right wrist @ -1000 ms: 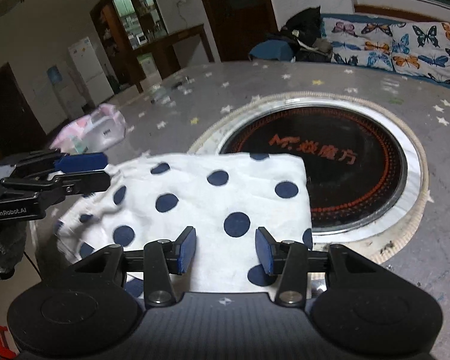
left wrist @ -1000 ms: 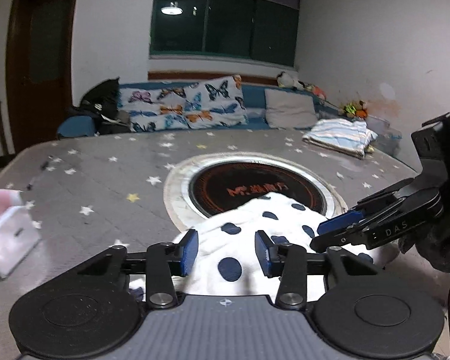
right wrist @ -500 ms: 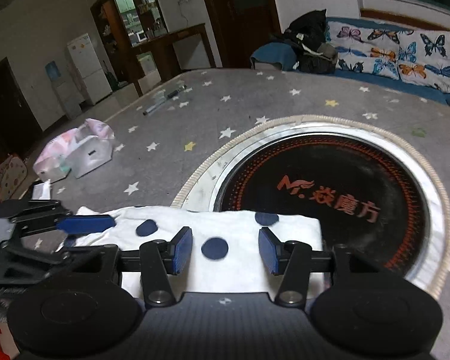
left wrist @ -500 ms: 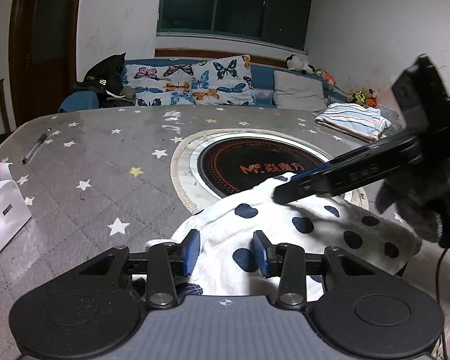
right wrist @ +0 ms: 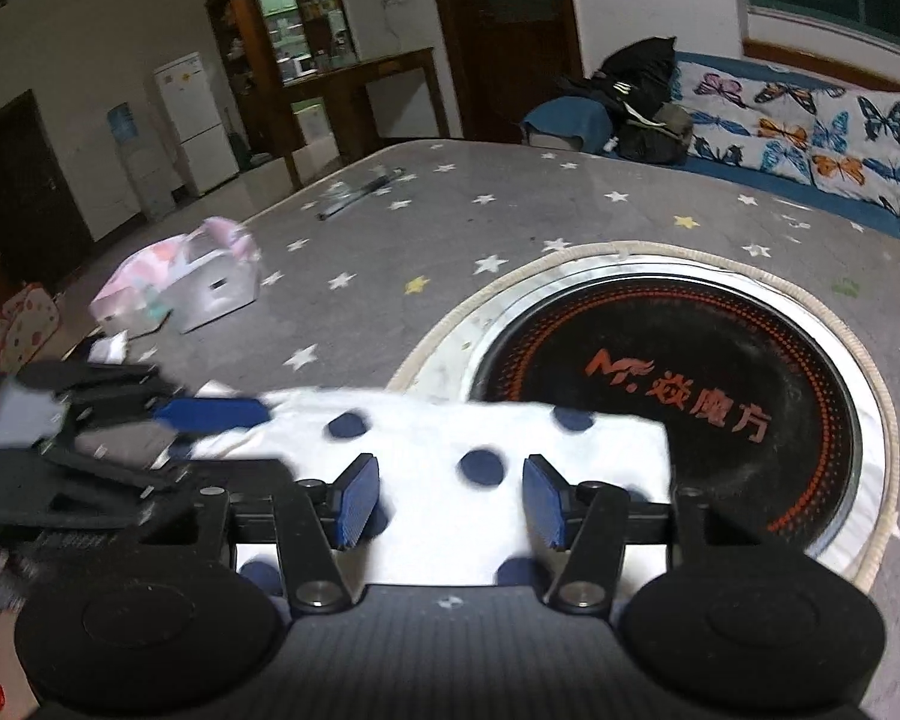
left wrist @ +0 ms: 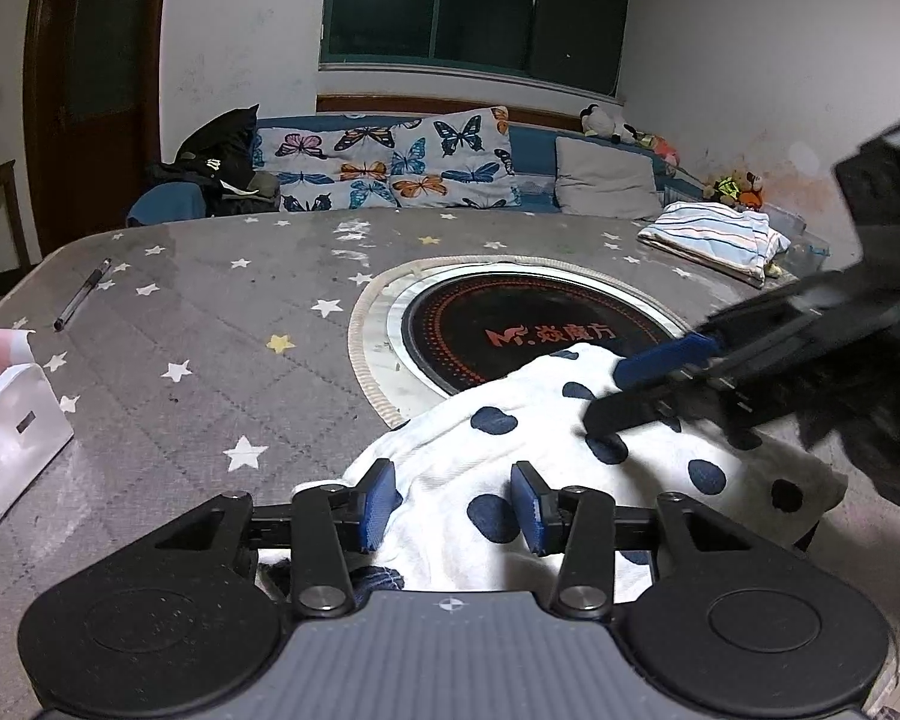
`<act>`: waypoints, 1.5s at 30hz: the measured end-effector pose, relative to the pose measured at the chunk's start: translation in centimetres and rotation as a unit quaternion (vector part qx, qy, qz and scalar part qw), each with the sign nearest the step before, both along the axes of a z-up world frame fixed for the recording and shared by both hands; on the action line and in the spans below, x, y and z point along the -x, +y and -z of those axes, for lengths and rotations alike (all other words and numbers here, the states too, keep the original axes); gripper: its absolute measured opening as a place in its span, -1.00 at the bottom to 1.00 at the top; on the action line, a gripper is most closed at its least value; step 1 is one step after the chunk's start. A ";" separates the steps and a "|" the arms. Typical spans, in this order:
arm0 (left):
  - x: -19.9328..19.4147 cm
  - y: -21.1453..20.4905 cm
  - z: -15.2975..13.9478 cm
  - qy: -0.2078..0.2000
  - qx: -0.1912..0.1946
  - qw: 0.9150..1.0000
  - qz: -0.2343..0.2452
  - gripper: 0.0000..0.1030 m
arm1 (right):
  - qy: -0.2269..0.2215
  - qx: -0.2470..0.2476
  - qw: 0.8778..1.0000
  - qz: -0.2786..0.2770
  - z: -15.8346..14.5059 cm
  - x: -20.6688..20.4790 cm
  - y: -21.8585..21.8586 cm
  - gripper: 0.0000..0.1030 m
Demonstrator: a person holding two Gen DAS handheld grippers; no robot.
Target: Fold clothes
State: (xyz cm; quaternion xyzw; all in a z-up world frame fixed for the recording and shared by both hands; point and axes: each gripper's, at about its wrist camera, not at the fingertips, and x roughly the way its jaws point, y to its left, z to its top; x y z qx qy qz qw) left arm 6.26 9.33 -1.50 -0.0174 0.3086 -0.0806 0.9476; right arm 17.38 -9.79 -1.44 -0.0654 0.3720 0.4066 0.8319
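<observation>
A white garment with dark blue dots [left wrist: 510,438] lies folded at the near edge of the grey star-patterned table, partly over the round black hotplate [left wrist: 510,324]. It also shows in the right wrist view [right wrist: 450,456]. My left gripper [left wrist: 453,504] is open, its jaws low over the garment's near left part. My right gripper [right wrist: 450,501] is open above the garment's near edge. In the left wrist view the right gripper [left wrist: 654,387] reaches in from the right, its fingers over the cloth. In the right wrist view the left gripper [right wrist: 210,420] sits at the garment's left end.
A white and pink tissue box [left wrist: 6,420] stands at the table's left, also in the right wrist view [right wrist: 180,282]. A pen [left wrist: 81,294] lies far left. A folded striped garment [left wrist: 714,234] rests at the far right. A sofa with butterfly cushions [left wrist: 390,168] is behind.
Both grippers have shifted back and lower over the garment. The right gripper's fingers dropped from above the hotplate onto the cloth. The garment looks more compactly folded than a second ago.
</observation>
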 end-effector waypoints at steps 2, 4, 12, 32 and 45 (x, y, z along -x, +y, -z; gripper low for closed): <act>0.0 0.0 0.0 0.001 -0.003 1.000 -0.001 -0.11 | -0.007 0.001 1.000 -0.012 -0.1 1.4 -0.2 0.06; -0.1 0.0 0.1 0.002 -0.006 1.000 -0.003 -0.11 | -0.010 0.004 1.000 -0.018 0.1 2.4 -0.5 0.06; 0.8 0.0 -0.5 -0.006 -0.014 1.000 -0.006 -0.11 | -0.029 0.034 0.999 -0.025 0.9 5.5 -2.2 0.08; 5.8 -1.3 -0.1 -0.028 -0.052 0.998 0.008 -0.11 | -0.046 0.034 0.998 0.024 0.5 7.6 -8.3 0.09; 7.3 2.6 -0.5 -0.014 0.008 0.998 -0.065 0.02 | -0.084 0.047 0.995 -0.011 -1.0 9.0 -6.5 0.08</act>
